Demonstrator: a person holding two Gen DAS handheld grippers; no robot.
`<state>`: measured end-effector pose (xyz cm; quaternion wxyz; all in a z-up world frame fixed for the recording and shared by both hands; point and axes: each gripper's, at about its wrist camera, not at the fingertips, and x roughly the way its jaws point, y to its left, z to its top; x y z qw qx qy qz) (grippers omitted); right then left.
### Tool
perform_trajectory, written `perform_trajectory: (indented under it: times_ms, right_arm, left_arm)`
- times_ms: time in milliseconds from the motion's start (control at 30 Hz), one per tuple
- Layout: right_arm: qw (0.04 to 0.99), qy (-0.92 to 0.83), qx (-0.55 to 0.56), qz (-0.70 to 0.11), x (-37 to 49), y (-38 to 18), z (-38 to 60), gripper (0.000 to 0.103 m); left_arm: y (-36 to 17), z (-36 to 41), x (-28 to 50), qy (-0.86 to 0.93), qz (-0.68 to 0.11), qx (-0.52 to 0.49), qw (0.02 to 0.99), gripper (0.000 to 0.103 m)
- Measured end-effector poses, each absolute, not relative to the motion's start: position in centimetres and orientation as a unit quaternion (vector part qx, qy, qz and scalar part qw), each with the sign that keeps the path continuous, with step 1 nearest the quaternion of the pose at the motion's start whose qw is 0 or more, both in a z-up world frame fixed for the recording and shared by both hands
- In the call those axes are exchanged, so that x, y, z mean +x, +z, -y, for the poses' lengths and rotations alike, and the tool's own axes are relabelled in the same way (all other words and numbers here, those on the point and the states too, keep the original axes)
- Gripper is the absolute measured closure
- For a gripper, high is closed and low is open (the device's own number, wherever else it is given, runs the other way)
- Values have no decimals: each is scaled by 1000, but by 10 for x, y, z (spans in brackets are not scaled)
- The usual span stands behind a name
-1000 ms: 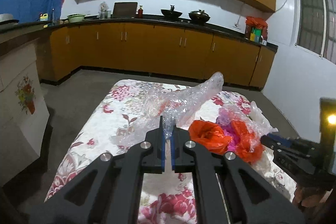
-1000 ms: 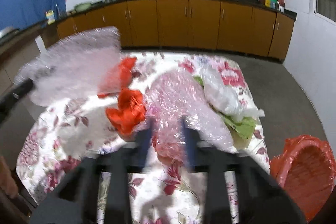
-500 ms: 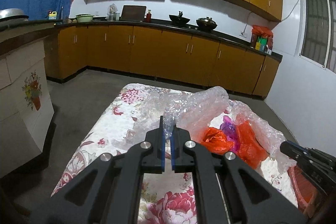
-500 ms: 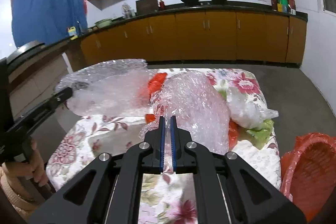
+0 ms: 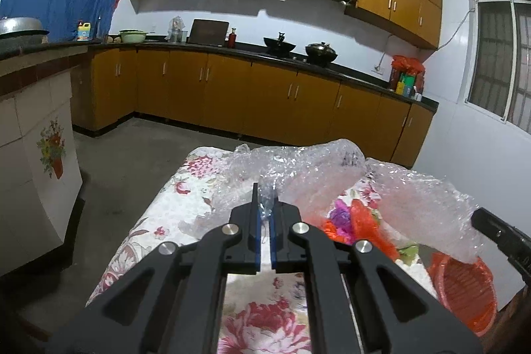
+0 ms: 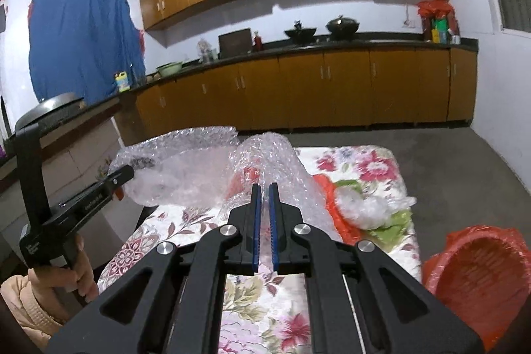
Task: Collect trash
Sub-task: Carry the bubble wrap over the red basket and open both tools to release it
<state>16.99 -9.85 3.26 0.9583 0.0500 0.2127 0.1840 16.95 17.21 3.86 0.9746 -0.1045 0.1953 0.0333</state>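
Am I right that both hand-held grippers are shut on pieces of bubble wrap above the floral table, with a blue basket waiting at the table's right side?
Nearly. The basket is red-orange, not blue, as the right wrist view shows. The rest stands: the left hand-held gripper and right hand-held gripper are each shut on bubble wrap above the floral table.

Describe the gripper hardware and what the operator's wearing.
Both are matte black two-finger units. The left gripper and right gripper have blue ribbed pads inside the jaws, silver round screw heads on the angular linkage arms, and triangular cut-outs. The left unit's side carries small white lettering. The left hand shows a beige knit sleeve.
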Motion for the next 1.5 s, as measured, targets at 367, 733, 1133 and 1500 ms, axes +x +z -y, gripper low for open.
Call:
perform_trajectory:
  times_ms: [367,733,1133,1500]
  right_arm:
    - [978,76,62,-184,128,37,176,97]
    - [975,-49,100,-193,91,15,266,97]
    - [964,-101,118,-217,83,-11,312,97]
    - [953,-135,141,-231,80,-28,346,97]
  left_arm:
    - [52,-108,159,-42,-192,-97,976,98]
    - [36,-8,159,-150,-220,-99,959,98]
    - [5,87,164,-228,-262,-94,933,98]
    - [-44,155,172,-302,-329,-76,892,76]
